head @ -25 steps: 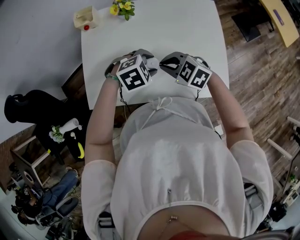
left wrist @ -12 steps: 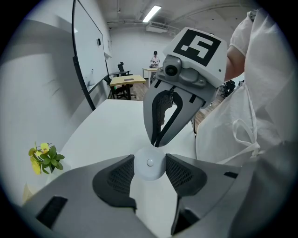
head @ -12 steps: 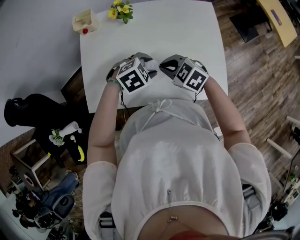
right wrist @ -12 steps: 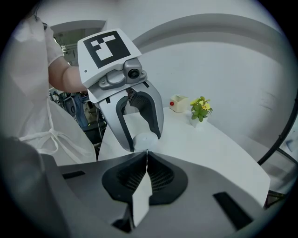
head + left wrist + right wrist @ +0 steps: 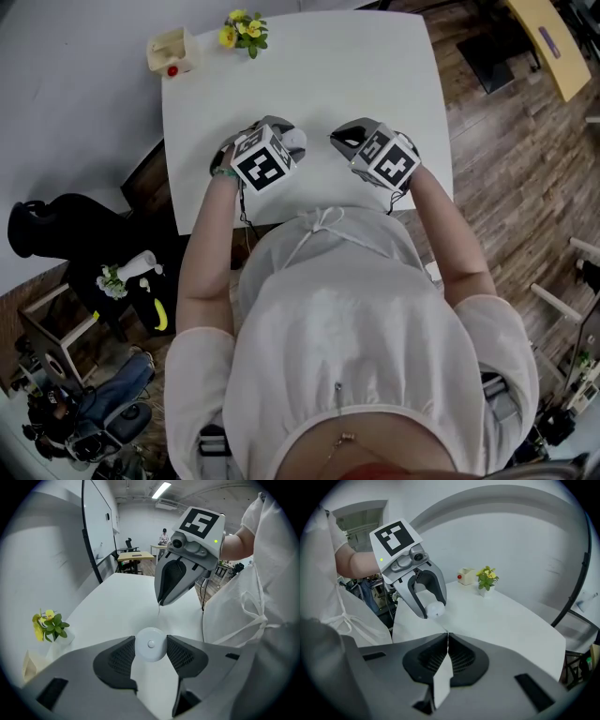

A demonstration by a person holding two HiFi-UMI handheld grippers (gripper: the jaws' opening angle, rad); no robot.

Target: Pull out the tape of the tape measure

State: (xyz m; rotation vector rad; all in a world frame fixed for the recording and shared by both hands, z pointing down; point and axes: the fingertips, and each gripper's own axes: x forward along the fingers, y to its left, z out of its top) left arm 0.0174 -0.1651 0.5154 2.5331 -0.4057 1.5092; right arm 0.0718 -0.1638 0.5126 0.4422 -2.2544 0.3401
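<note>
The tape measure is a small round white case with a button at its centre. It sits between the left tongs, whose ribbed pads press on opposite sides of its rim, so those tongs are grasping it. It is held over the near part of the white bench, just in front of the person; I cannot tell whether it touches the surface.

The right tongs are clenched tight, tip to tip, with a narrow white strip caught in the seam. This looks like the tape, with its free end trailing back behind the pads. From the left gripper view a thin line hangs from the right tongs' tip toward the case, which fits that reading. The two pairs of tongs stand near each other, so little tape appears to be out yet.

The case is probably light, hard plastic with a smooth curved rim. It could spin or squirt out of the pads if the pull runs off to one side. Gripping across its full width, as it is held now, seems the safest hold. The tape looks thin, limp and slippery. It likely springs back if let go, so it wants a firm pinch close to its end and a straight, steady pull away from the case.
</note>
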